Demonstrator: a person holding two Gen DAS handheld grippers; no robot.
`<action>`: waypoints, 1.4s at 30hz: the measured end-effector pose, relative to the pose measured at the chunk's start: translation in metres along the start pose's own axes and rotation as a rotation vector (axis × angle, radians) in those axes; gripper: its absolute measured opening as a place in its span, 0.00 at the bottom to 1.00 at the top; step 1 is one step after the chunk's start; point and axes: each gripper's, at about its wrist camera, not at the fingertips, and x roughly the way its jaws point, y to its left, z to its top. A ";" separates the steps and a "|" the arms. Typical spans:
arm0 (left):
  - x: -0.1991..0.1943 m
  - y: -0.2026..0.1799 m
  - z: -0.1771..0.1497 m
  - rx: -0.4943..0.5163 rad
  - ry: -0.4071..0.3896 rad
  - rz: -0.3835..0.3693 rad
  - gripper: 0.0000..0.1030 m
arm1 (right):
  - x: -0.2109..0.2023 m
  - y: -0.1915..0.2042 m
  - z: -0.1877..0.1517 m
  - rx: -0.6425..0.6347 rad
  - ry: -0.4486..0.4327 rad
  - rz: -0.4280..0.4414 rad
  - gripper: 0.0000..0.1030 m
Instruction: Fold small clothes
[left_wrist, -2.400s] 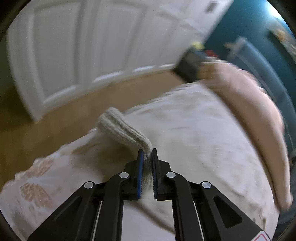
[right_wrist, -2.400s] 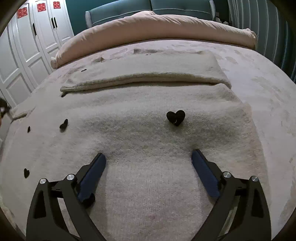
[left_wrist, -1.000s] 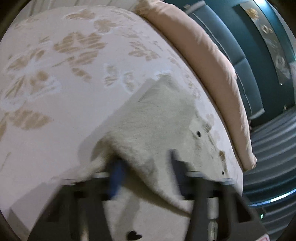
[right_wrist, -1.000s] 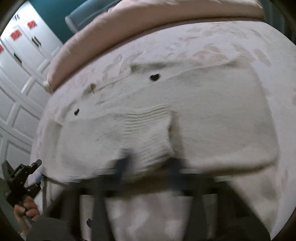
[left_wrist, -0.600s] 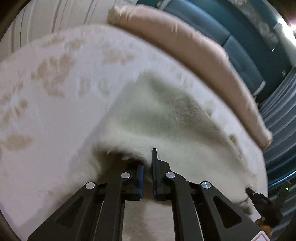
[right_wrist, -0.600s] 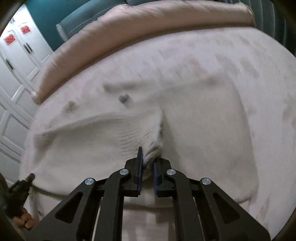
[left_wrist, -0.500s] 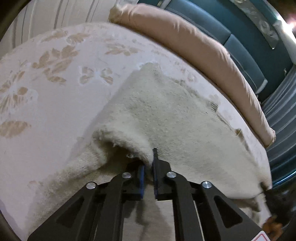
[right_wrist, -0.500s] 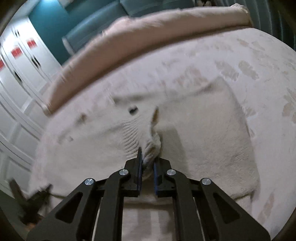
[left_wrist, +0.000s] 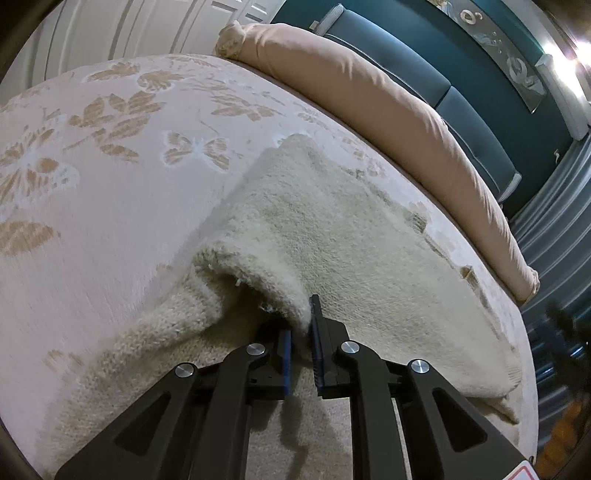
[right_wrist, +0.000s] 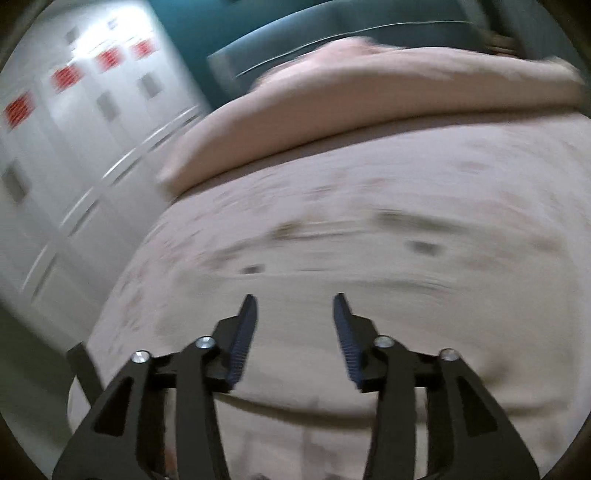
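Note:
A cream knitted sweater (left_wrist: 332, 229) lies folded over on the bed. My left gripper (left_wrist: 301, 332) is shut on the sweater's lifted near edge and holds that fold a little above the lower layer. In the right wrist view, which is blurred by motion, my right gripper (right_wrist: 293, 332) is open and empty above the sweater (right_wrist: 369, 302), which lies flat there.
The bed cover (left_wrist: 92, 166) is pale pink with a leaf pattern. A long pink rolled duvet (left_wrist: 369, 96) lies along the head of the bed, with a teal headboard (left_wrist: 424, 74) behind. White wardrobe doors (right_wrist: 74, 129) stand to the left.
My right gripper has opened and let go of the sweater, and is moving fast. My left gripper stays shut on the sweater's edge and has carried it a little further over.

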 end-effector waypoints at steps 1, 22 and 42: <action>0.000 0.000 0.000 -0.003 -0.001 -0.005 0.12 | 0.015 0.016 0.003 -0.041 0.021 0.021 0.45; 0.000 0.006 -0.006 -0.014 -0.034 -0.052 0.12 | 0.194 0.090 0.048 -0.287 0.194 0.046 0.00; 0.000 0.005 -0.009 -0.005 -0.048 -0.052 0.12 | 0.206 0.136 0.040 -0.504 0.210 0.122 0.04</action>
